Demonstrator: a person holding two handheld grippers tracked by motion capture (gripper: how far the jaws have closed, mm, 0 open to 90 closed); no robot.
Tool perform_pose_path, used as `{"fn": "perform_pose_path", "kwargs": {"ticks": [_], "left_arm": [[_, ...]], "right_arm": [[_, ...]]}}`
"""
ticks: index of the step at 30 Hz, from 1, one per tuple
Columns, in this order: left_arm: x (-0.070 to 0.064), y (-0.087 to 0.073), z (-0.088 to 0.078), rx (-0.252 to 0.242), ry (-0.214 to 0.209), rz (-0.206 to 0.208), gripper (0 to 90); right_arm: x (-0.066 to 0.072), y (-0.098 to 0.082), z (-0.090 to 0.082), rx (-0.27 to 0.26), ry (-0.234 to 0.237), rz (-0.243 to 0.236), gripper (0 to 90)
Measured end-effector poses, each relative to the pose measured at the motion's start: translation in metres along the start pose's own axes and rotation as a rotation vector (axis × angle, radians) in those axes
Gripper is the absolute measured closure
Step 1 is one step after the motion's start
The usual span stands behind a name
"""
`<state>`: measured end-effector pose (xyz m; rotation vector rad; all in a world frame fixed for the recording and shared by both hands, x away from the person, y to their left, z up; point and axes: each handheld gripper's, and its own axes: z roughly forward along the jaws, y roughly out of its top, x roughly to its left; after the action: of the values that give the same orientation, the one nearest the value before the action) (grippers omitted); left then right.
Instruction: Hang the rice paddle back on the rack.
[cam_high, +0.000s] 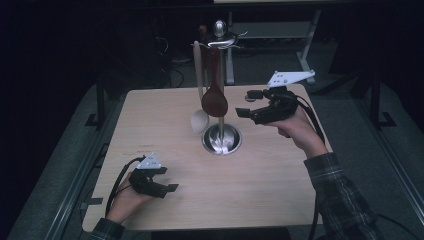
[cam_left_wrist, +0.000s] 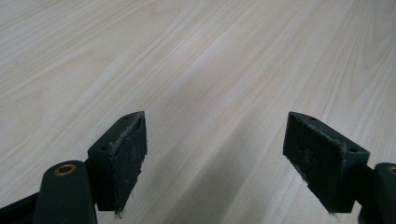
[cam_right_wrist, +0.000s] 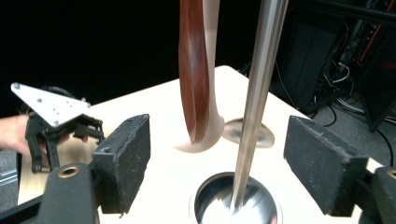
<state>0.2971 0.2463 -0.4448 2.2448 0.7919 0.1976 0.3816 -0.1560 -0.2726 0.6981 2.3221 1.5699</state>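
**Inspector:** Position of the right gripper (cam_high: 243, 103)?

**Assistant:** Just beside the utensil stand (cam_high: 221, 138), jaws spread wide with nothing between the pads. In its own view, the steel pole (cam_right_wrist: 254, 105) and the brown wooden spoon (cam_right_wrist: 194, 74) stand ahead of the jaws. The spoon hangs from the top hooks, with a pale spoon (cam_high: 199, 120) beside it.

**Inspector:** Left gripper (cam_high: 171, 179)?

**Assistant:** Low over the table (cam_high: 280, 190) at the near left corner, jaws wide, empty.

**Inspector:** Step in hand?

**Assistant:** By my judgement, an approach to the hanging brown spoon. Next move: bring the pads either side of its handle, clear of the pole, close, then lift it off the hook.
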Motion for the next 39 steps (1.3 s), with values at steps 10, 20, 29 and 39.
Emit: {"fn": "perform_pose_path", "kwargs": {"ticks": [10,20,29,39], "left_arm": [[0.000,0.000,-0.001,-0.003,0.004,0.009,21.4],[-0.001,0.000,0.001,0.007,0.007,0.012,21.3],[-0.003,0.000,0.003,0.026,0.016,0.016,21.4],[-0.001,-0.002,0.003,0.024,0.026,-0.001,19.3]], "right_arm": [[0.002,-0.055,-0.006,0.020,-0.070,0.027,19.8],[0.005,-0.104,-0.012,0.014,-0.154,0.056,17.1],[0.009,-0.148,-0.017,0.036,-0.170,0.128,14.5],[0.010,-0.192,-0.018,0.095,-0.200,0.203,14.2]]}}
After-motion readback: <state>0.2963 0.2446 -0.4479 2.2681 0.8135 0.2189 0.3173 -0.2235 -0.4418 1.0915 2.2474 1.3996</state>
